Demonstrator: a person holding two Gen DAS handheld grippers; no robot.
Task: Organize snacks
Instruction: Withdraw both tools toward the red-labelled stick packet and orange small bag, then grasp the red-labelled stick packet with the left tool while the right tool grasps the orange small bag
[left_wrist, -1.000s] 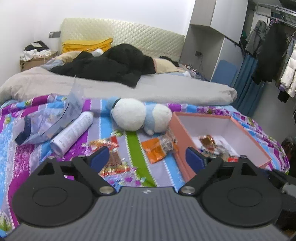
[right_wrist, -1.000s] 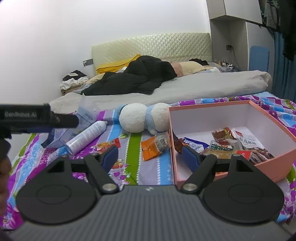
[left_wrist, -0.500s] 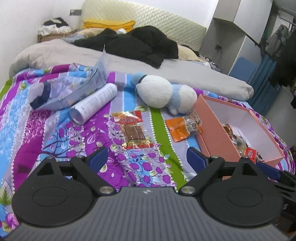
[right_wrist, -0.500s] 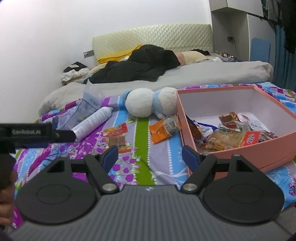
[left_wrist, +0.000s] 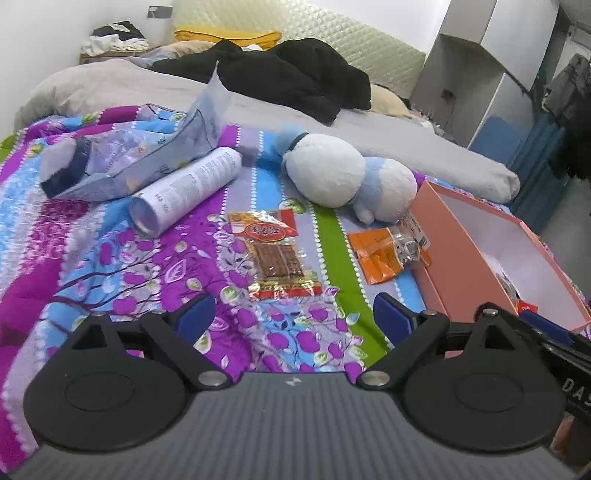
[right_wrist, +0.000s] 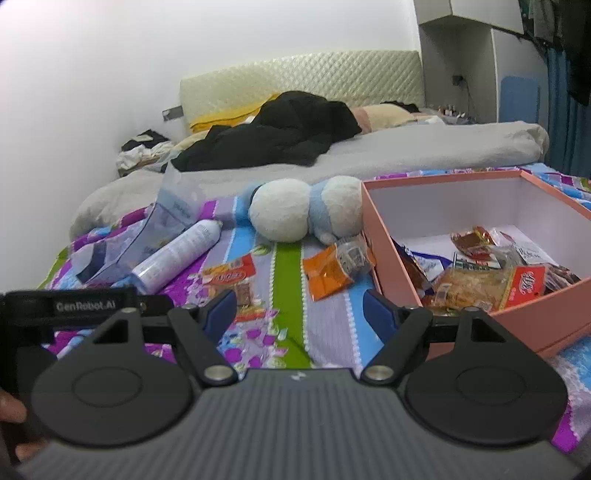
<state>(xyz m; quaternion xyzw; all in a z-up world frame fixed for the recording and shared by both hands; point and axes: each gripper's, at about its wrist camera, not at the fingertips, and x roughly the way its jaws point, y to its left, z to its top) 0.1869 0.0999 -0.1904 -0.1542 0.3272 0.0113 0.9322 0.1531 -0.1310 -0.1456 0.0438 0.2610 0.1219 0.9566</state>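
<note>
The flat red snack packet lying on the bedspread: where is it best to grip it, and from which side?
Probably the red snack packet by its near sealed edge, from above: it lies flat lengthwise toward the left gripper, whose fingers stand open just short of that edge.

White-walled bedroom (right_wrist: 92, 74), quilted headboard (right_wrist: 303, 81)

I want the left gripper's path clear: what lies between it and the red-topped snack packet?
Only bare floral bedspread lies between the open left gripper and the red-topped snack packet, as the left wrist view shows.
</note>
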